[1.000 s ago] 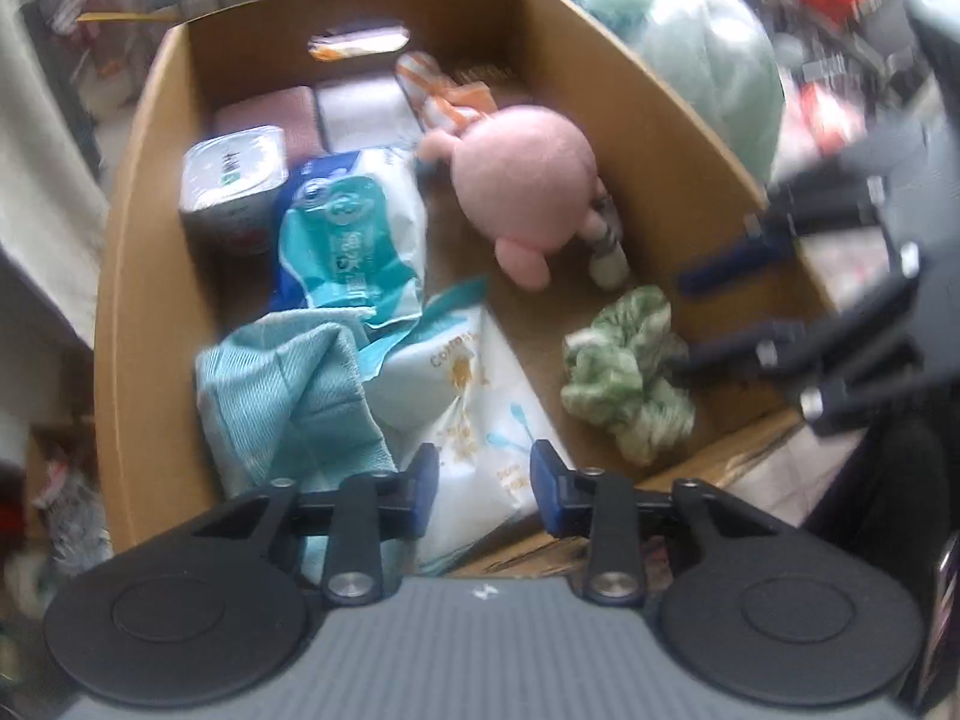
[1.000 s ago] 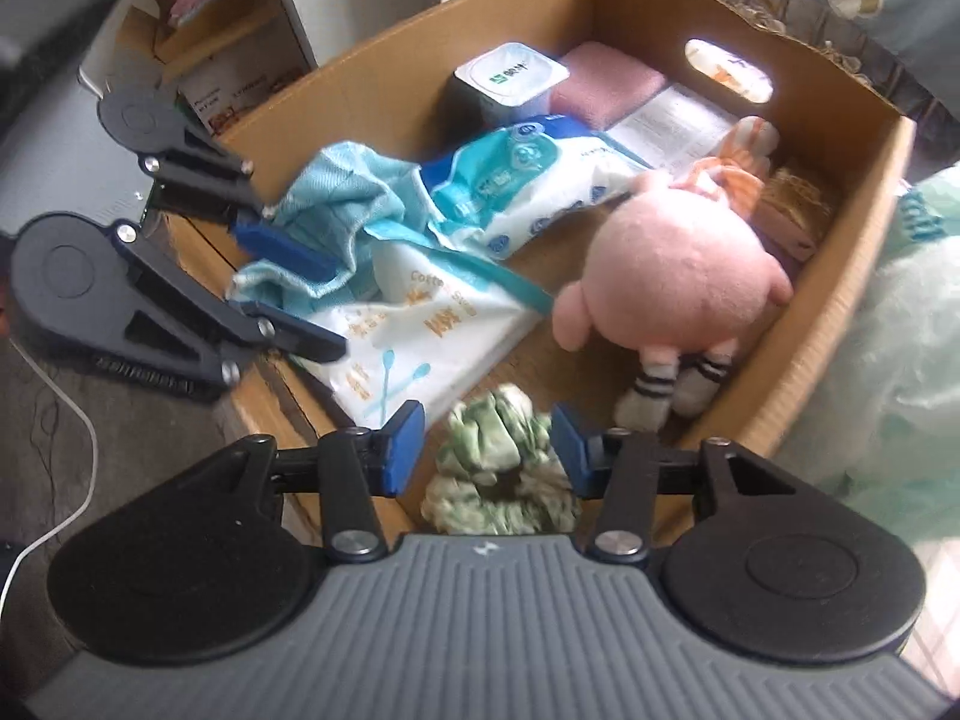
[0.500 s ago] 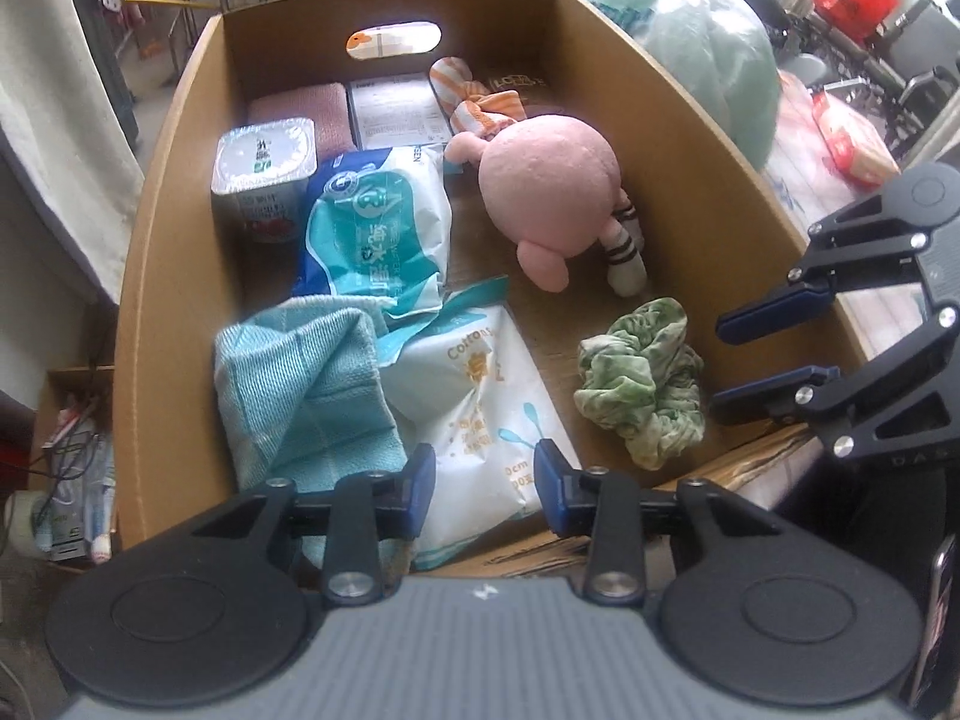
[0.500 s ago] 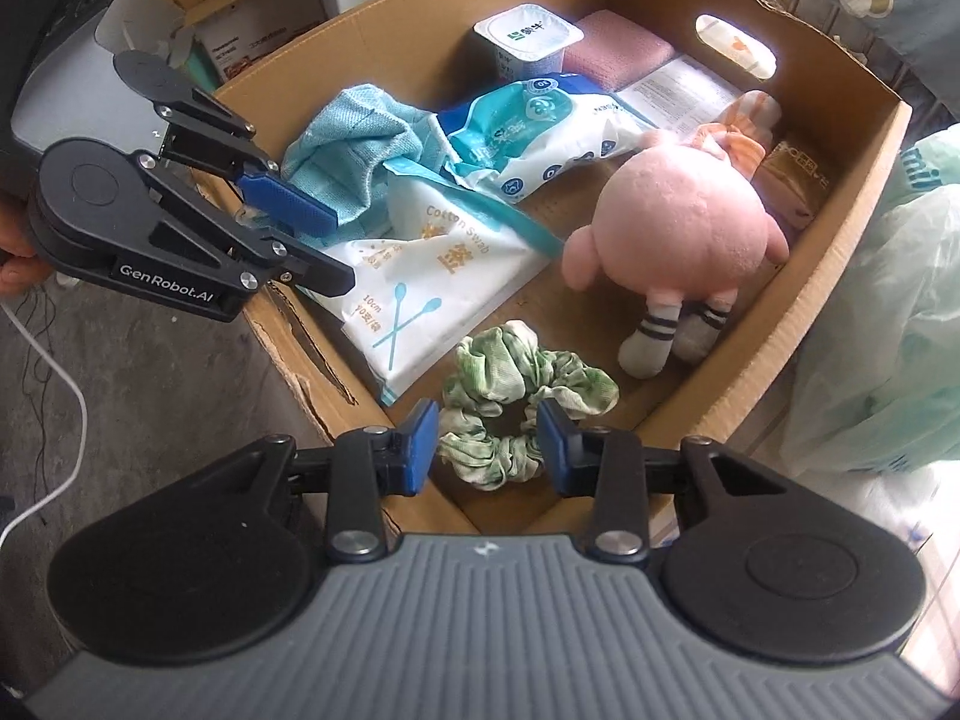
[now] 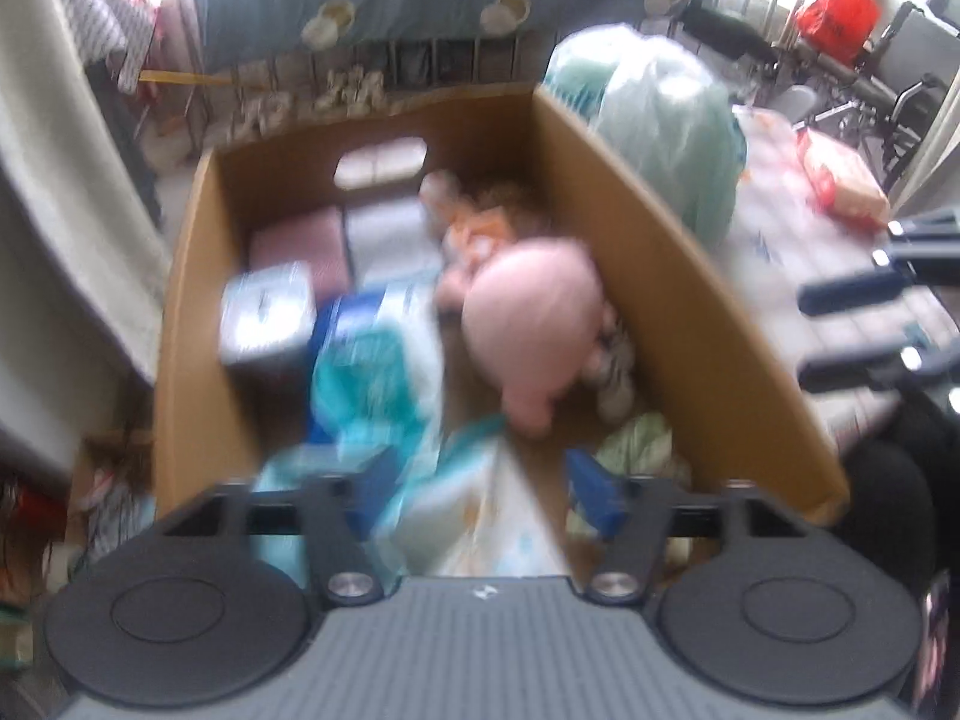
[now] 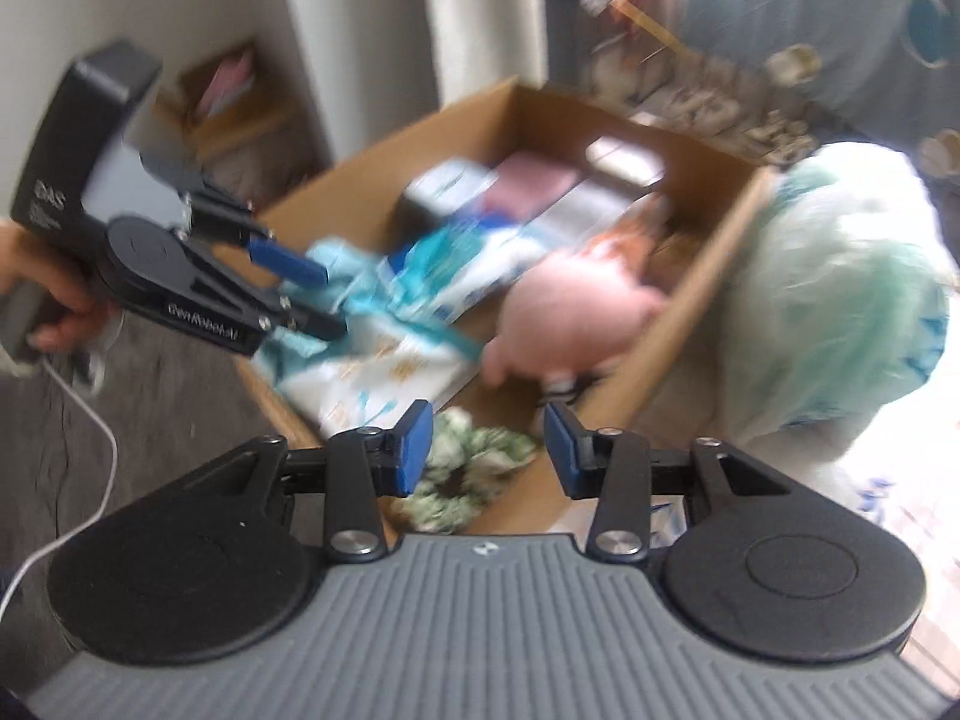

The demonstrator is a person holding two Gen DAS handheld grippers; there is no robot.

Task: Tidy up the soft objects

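Both of my views are smeared with blur, so fine detail is lost. My left gripper (image 5: 480,495) hangs over the near end of the cardboard box (image 5: 672,276) with its blue fingers spread wide and nothing between them; beneath the gap lie a white packet (image 5: 504,516) and the crumpled teal cloth (image 5: 300,468). My right gripper (image 6: 483,441) sits just outside the box's near corner, its fingers also well apart and holding nothing. The green scrunchie (image 6: 462,468) lies in that corner, just below and between the right fingertips; I cannot tell whether they touch it.

Inside the box, the round pink plush toy (image 5: 534,324) rests against the right wall, its striped feet toward the scrunchie. Left of it is a blue-and-white wipes pack (image 5: 378,360), then a square lidded tub (image 5: 267,318), with a pink pad (image 5: 300,243) and a pale flat packet (image 5: 390,234) at the far end under the handle cut-out.

A large pale green plastic bag (image 6: 840,300) bulges just beside the box's right wall. In the right view my left hand (image 6: 54,300) grips its tool's handle.
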